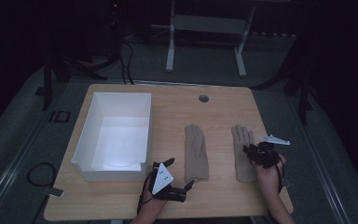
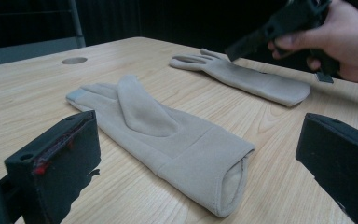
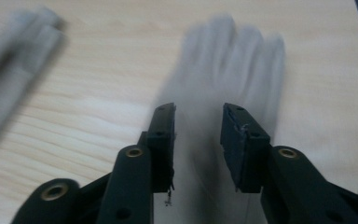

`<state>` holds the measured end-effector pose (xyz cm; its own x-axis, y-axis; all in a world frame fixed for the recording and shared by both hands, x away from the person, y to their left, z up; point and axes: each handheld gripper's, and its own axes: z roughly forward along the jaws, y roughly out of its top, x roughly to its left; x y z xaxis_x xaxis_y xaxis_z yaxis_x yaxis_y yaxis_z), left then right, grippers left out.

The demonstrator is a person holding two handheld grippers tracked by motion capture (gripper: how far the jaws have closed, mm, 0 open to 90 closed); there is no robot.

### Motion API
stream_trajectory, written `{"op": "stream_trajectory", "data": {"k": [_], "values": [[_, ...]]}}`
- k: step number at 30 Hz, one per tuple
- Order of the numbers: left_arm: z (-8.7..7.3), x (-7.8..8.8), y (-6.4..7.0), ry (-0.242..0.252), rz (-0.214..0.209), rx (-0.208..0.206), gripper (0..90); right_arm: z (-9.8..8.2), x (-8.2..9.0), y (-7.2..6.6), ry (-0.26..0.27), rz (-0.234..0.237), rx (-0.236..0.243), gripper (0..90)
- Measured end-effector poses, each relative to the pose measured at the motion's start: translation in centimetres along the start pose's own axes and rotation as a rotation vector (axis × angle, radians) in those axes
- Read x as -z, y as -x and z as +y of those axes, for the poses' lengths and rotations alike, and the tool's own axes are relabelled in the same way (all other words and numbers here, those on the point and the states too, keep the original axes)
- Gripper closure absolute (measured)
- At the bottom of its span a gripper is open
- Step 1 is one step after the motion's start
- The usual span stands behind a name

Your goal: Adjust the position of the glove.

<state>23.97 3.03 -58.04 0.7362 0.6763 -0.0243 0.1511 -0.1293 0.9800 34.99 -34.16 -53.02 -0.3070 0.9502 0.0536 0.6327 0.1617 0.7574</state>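
Observation:
Two beige gloves lie flat on the wooden table [image 1: 216, 105], fingers pointing away from me. The left glove [image 1: 196, 151] [image 2: 168, 135] lies straight ahead of my left gripper [image 1: 179, 173] [image 2: 196, 140], whose jaws stand wide open near the cuff, apart from it. My right gripper [image 1: 251, 151] [image 3: 198, 126] hovers over the palm of the right glove [image 1: 240, 135] [image 3: 233, 51], jaws partly open with a clear gap and nothing pinched between them. In the left gripper view the right glove [image 2: 251, 79] lies farther off, under the person's hand [image 2: 340, 42].
A white, empty rectangular bin [image 1: 87, 122] stands on the left half of the table, just beyond my left gripper. A round cable hole [image 1: 203, 98] sits near the far edge. The right glove lies close to the table's right edge.

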Motion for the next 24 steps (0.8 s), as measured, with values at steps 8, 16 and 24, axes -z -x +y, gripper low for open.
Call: {"op": "stream_trajectory", "data": {"k": [8, 16, 24], "values": [[0.0, 0.0, 0.0, 0.0, 0.001, 0.001, 0.2, 2.0, 2.1, 2.2, 0.026, 0.074, 0.163, 59.0], [0.0, 0.0, 0.0, 0.001, 0.004, 0.001, 0.2, 0.2, 0.5, 1.9, -0.038, 0.106, 0.253, 55.7], [0.0, 0.0, 0.0, 0.001, 0.002, 0.0, 0.2, -1.7, -1.7, 1.7, -0.066, 0.093, 0.228, 65.2]]}}
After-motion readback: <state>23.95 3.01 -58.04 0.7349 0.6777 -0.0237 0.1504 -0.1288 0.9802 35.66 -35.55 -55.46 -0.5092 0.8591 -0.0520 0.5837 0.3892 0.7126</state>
